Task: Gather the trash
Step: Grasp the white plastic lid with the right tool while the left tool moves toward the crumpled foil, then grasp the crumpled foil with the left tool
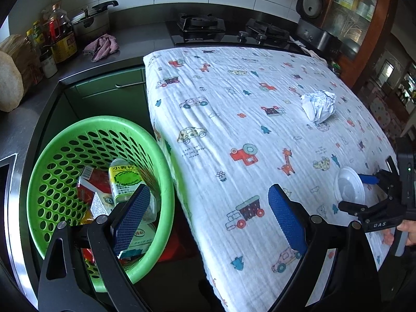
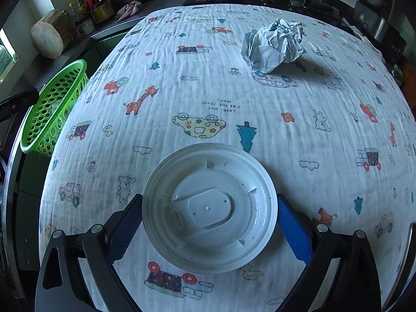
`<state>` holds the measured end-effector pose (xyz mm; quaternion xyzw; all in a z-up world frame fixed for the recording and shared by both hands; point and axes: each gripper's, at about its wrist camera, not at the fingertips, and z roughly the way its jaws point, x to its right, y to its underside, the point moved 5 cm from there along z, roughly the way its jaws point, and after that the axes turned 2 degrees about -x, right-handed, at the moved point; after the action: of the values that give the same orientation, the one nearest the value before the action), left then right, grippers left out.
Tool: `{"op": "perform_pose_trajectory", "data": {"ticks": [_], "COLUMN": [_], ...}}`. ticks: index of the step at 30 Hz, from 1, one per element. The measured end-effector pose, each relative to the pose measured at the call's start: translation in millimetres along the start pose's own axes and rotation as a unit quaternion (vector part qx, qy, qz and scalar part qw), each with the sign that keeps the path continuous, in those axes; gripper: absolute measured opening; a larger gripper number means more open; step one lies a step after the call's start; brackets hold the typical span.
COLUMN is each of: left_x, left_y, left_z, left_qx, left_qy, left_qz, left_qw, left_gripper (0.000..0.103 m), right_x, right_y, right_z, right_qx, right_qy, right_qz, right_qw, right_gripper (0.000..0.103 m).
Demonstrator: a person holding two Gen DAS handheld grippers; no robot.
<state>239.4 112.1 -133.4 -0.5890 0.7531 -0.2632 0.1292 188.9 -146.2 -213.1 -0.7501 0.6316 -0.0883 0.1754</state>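
Note:
A white plastic cup lid (image 2: 209, 208) lies on the patterned cloth near the table's front edge, between the blue pads of my right gripper (image 2: 209, 227). The jaws stand at the lid's rim on both sides; whether they press it is unclear. The lid (image 1: 349, 186) and right gripper (image 1: 364, 192) also show in the left wrist view. A crumpled paper ball (image 2: 274, 44) (image 1: 319, 105) lies farther back. My left gripper (image 1: 208, 218) is open and empty, above the gap between the table's left edge and the green basket (image 1: 52, 156), which holds a bottle and cartons.
The green basket (image 2: 56, 109) stands left of the cloth-covered table (image 2: 182, 59). Behind are a dark counter with bottles (image 1: 61, 33), a pot, a purple rag (image 1: 102, 46), a gas stove (image 1: 200, 24) and a rice cooker (image 1: 310, 7).

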Motion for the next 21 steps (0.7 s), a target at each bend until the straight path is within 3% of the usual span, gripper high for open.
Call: {"op": "perform_pose_trajectory", "data": {"ticks": [10,14,21], "left_x": [65.5,112.0,199.2], "left_y": [-36.7,-57.8,-93.6], "left_z": [22.3,40.6,87.1], "left_qx": [0.0,-0.005,-0.018], "left_qy": [0.049,0.095,0.122], "left_qz": [0.053,0.08,0.151], "left_qw": [0.9974,0.9922,0.9807], "left_gripper": [0.091,0.091,0.091], "right_x": [6.7,17.6,43.4], "right_y": [8.6,17.7,37.4], "right_z": [-17.1,-32.8,-56.3], "right_qx": [0.021,0.032,0.044], "right_qy": [-0.008,-0.008,-0.006], "right_qz": [0.017,0.038,0.083], "right_qw": [1.0,0.999,0.996], "right_gripper": [0.09,0.09,0.09]}}
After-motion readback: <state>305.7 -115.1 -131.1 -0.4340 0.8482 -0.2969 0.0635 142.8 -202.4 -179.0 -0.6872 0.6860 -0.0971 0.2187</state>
